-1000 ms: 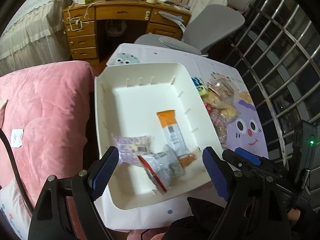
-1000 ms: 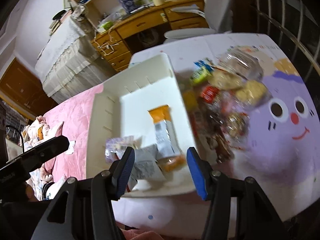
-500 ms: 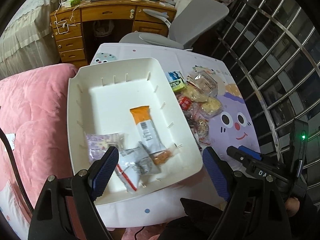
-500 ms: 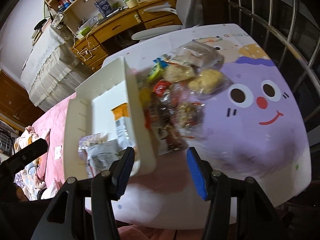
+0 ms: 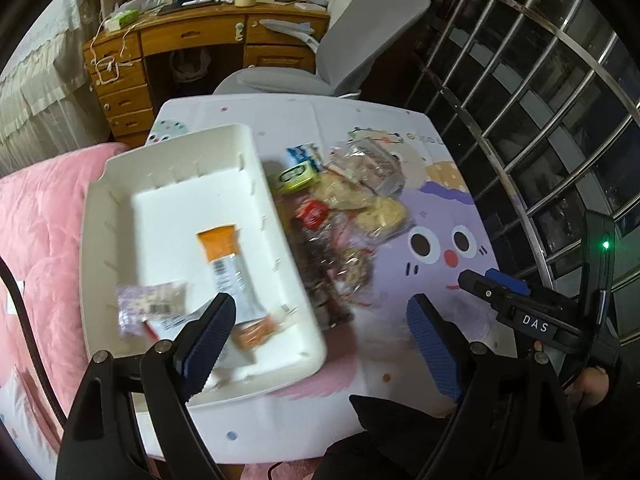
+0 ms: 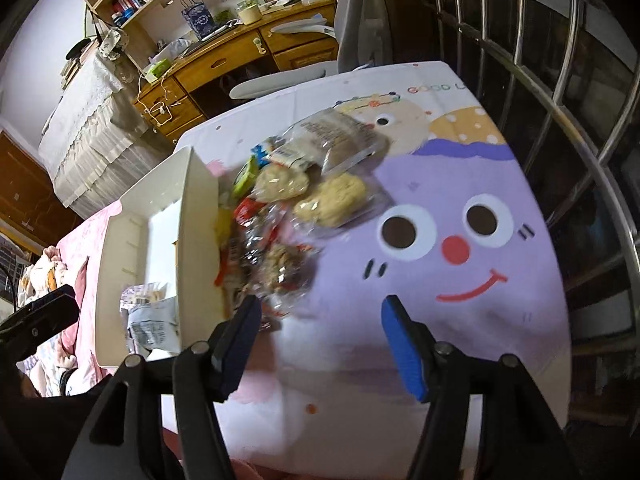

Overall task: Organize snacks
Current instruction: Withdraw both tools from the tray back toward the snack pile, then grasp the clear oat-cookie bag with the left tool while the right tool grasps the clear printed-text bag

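Both grippers empty above table.
Left gripper [image 5: 320,332] fingers wide apart; right gripper [image 6: 320,328] fingers opening, nothing between. Snack pile [image 6: 296,208] lies beside white tray [image 5: 100,216] holding four packets.

A wooden desk [image 5: 208,36] and grey chair [image 5: 352,40] stand beyond the table, a pink quilt [image 5: 44,216] beside it.

snack pile [image 5: 348,208] | beside white bin [image 5: 280,236] | wrapped bar [image 5: 228,264] inside
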Motion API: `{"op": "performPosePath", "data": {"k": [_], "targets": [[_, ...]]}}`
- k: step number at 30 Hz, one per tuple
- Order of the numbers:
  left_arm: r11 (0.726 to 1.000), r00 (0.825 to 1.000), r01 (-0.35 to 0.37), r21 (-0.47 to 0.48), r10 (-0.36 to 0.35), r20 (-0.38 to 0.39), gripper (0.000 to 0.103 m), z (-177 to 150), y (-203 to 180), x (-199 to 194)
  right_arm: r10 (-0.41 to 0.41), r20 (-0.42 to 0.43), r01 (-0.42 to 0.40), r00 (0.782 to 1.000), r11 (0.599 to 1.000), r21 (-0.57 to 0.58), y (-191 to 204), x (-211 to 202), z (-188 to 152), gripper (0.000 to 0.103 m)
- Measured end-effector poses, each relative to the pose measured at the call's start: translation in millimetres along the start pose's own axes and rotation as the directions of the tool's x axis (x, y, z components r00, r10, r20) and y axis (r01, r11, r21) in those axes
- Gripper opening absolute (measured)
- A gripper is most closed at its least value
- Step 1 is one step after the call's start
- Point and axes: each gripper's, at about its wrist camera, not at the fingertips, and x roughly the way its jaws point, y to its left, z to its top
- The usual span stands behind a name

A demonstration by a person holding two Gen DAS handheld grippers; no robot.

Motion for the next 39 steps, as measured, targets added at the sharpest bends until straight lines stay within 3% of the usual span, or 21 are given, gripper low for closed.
{"op": "performPosePath", "data": {"k": [8, 19, 30, 39], "targets": [[0.998, 0.999, -0.038, 0.053, 0.037, 0.011, 0.087, 15.8, -47.1, 27.0, 0.033, 0.006, -0.033, 0.999, 0.997, -0.075, -39.5, 4.2, 35.2, 0.068], [0.975, 0.996, -0.058, 0.215, 0.07, -0.051, 0.087, 39.9, -95.5, 86.5, 0.098, 0.014, -0.095, 0.995, 0.987, -0.127, -76.2, 25.0, 87.8, 0.075], [0.92, 0.995, -0.051, 0.388, 0.082, -0.064, 0.087, 56.4, -131.8, 153.5, 0.134, 0.023, -0.123, 0.991, 0.956, -0.265, -75.0, 63.2, 128.9, 0.082], [0.894, 0.994, -0.048, 0.446, 0.088, -0.069, 0.087, 59.9, -132.0, 204.2, 0.173, -0.002, -0.162, 0.985, 0.917, -0.364, -69.1, 110.4, 156.0, 0.083]]}}
